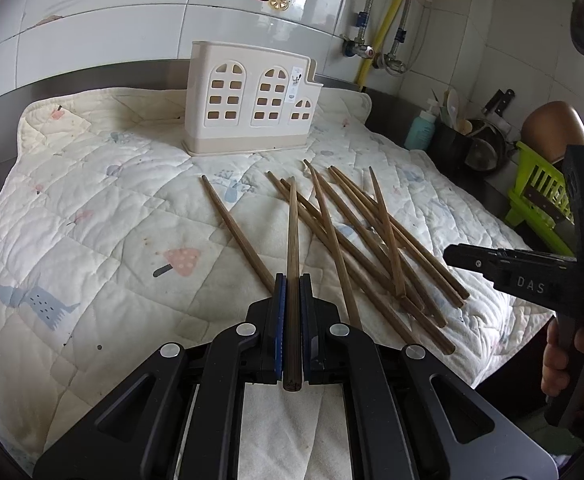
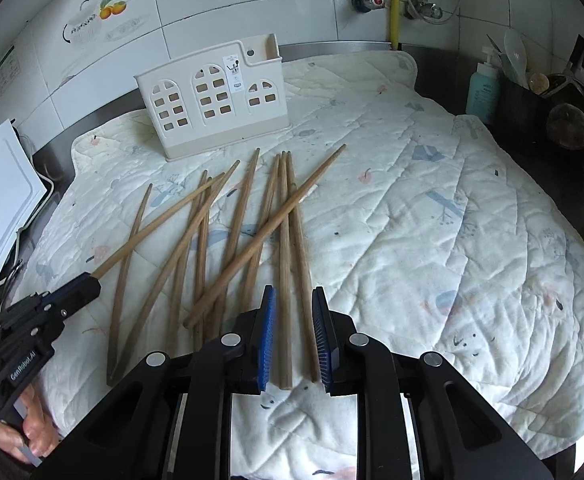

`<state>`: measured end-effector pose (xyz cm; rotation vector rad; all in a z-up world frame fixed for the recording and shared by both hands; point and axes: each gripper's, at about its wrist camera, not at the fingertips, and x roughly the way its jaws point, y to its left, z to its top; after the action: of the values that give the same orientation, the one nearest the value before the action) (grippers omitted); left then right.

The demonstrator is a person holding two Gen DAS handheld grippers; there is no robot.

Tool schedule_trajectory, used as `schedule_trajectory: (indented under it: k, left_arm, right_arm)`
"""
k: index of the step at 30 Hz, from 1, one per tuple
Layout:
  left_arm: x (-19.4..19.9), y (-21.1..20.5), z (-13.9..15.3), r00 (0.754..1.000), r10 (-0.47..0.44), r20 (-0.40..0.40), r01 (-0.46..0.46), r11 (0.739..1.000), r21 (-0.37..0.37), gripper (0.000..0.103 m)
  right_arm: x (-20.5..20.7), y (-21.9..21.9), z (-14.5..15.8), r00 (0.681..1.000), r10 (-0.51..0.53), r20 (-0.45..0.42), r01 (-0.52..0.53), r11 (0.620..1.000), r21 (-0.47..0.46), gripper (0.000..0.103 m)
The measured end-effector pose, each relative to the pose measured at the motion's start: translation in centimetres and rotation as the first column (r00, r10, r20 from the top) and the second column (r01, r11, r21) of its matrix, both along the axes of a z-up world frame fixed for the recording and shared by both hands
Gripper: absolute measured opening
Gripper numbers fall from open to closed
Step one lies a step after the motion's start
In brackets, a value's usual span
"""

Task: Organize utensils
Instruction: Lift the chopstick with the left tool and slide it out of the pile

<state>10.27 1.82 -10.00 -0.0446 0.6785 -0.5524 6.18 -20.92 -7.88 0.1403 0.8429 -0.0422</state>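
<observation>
Several brown wooden chopsticks (image 1: 371, 236) lie scattered on a quilted cloth (image 1: 92, 208), also in the right wrist view (image 2: 212, 240). A cream utensil holder (image 1: 248, 98) with window-shaped holes stands upright behind them, also in the right wrist view (image 2: 212, 100). My left gripper (image 1: 292, 280) is shut on one chopstick (image 1: 292, 232), which points toward the holder; in the right wrist view the gripper (image 2: 88, 280) holds this chopstick (image 2: 164, 228) above the pile. My right gripper (image 2: 293, 300) is open, its jaws on either side of two chopsticks (image 2: 288, 248) on the cloth.
A teal bottle (image 2: 481, 92), a black pot with utensils (image 2: 531, 104) and a green rack (image 1: 539, 196) stand at the right. A white appliance (image 2: 0, 192) is at the left. A tiled wall with pipes (image 1: 371, 20) runs behind the steel counter.
</observation>
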Motion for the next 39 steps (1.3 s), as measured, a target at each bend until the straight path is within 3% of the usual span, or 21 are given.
schedule_trajectory:
  k: [7,11,19,30,39]
  left_arm:
    - [0.0,-0.1,0.2,1.0,0.007,0.004,-0.007,1.0,0.01,0.005]
    - [0.0,-0.1,0.3,1.0,0.013,0.0,-0.013,1.0,0.011,0.005]
    - [-0.1,-0.2,0.6,1.0,0.024,0.0,-0.024,0.999,0.024,0.005]
    - [-0.8,-0.6,2.1,0.999,0.041,0.024,-0.042,0.998,0.04,0.005]
    - [-1.5,-0.7,3.2,0.998,0.054,0.032,-0.055,0.998,0.038,0.005]
  right_arm:
    - [-2.0,-0.1,-1.1,0.999,0.031,-0.014,-0.031,0.998,-0.049,0.011]
    - [-2.1,-0.3,-2.1,0.999,0.043,-0.021,-0.044,0.999,-0.018,0.01]
    - [-2.0,-0.3,-2.3,0.997,0.08,0.012,-0.08,0.996,-0.047,0.007]
    - [-4.6,-0.9,2.9,0.983,0.137,0.125,-0.115,0.98,-0.165,0.007]
    - [-5.4,-3.1,7.1,0.965,0.141,0.221,-0.115,0.986,-0.123,0.007]
